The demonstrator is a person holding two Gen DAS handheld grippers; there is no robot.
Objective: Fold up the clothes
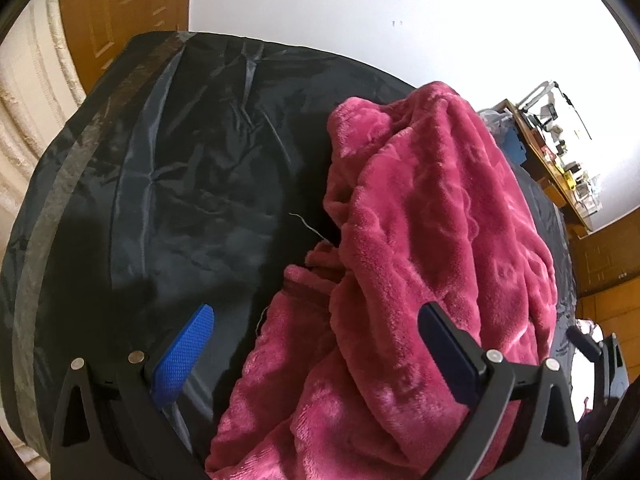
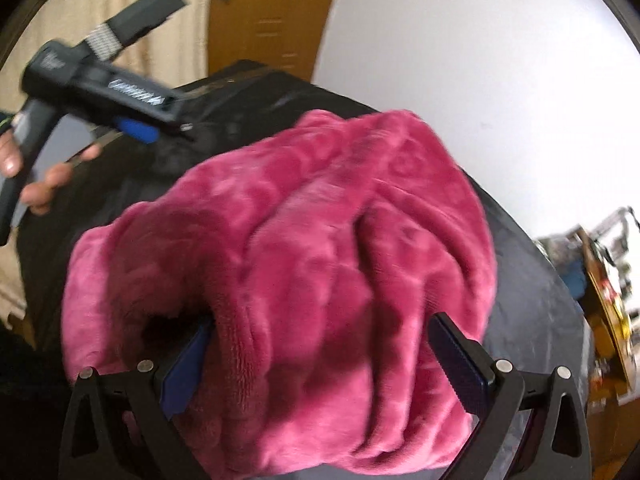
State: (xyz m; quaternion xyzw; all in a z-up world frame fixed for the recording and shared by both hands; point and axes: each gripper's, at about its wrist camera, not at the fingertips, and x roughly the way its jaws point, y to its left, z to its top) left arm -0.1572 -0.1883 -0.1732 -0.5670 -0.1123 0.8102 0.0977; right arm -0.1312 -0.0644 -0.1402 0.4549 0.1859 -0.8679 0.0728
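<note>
A crumpled pink fleece garment lies in a heap on a black, shiny cover. My left gripper is open just above the garment's near edge. Its blue left pad hangs over the bare cover and its right finger rests against the fleece. In the right wrist view the fleece garment fills the middle, slightly blurred. My right gripper is open wide, with a thick fold bulging between its fingers. The left gripper shows at upper left, held by a hand.
The black cover drapes a raised surface with taped edges at the left. Behind it are a wooden door, a cream curtain and a white wall. A cluttered wooden shelf stands at the right.
</note>
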